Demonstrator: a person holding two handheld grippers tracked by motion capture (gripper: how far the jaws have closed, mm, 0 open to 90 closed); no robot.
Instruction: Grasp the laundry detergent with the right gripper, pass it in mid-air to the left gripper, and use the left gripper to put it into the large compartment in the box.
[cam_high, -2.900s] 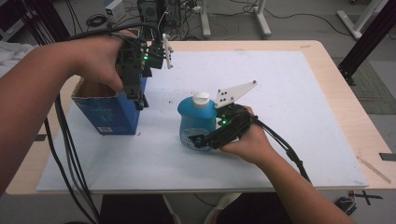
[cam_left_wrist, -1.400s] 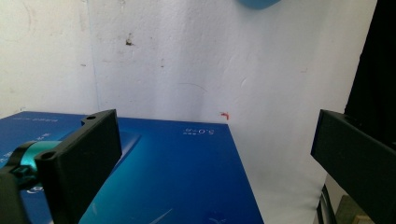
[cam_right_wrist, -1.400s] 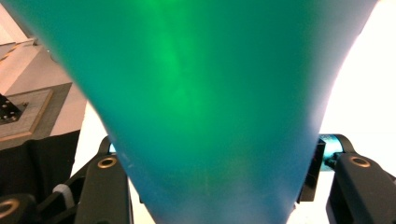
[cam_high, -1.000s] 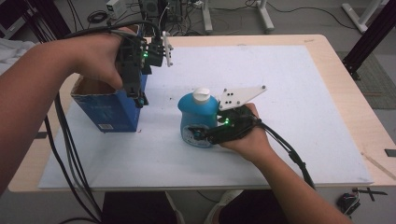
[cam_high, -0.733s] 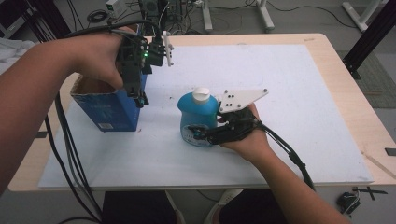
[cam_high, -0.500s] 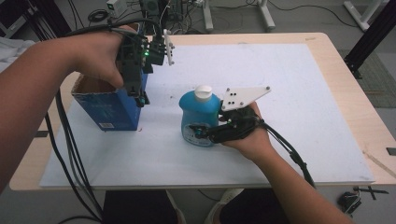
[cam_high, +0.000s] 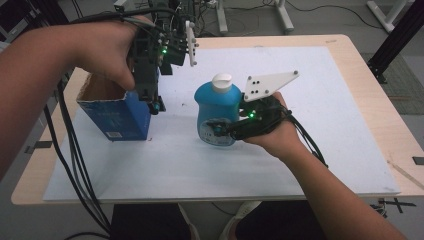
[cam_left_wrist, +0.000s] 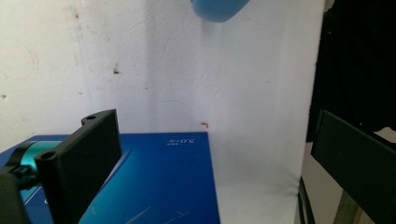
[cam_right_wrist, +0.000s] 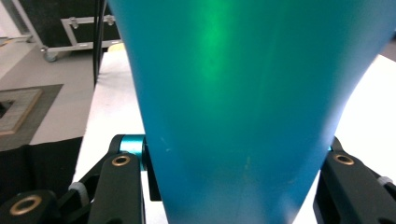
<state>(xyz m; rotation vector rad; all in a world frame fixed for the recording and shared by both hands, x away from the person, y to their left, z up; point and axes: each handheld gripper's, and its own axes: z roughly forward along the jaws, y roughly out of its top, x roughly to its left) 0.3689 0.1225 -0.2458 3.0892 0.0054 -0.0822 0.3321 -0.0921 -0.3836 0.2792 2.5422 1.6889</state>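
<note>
A blue bottle (cam_high: 216, 110) with a white cap hangs a little above the white board (cam_high: 320, 135), upright. My right gripper (cam_high: 222, 131) is shut on its lower body from the right; in the right gripper view the bottle (cam_right_wrist: 243, 93) stands between both jaws of that gripper (cam_right_wrist: 233, 179). An open-topped blue box (cam_high: 117, 117) stands at the board's left. My left gripper (cam_high: 155, 102) hangs above the box's right edge, pointing down, open, with nothing between its fingers. In the left gripper view that gripper (cam_left_wrist: 212, 121) looks down past the box side (cam_left_wrist: 154, 182), with the bottle's underside (cam_left_wrist: 217, 9) at the top.
The white board covers most of a wooden table (cam_high: 372, 85). Black cables (cam_high: 75, 165) trail off the table's left side. A black wheeled case (cam_right_wrist: 70, 28) stands on the floor beyond the table. The board right of the bottle is bare.
The right gripper has lifted the bottle up off the board. The left gripper has risen and shifted slightly above the box.
</note>
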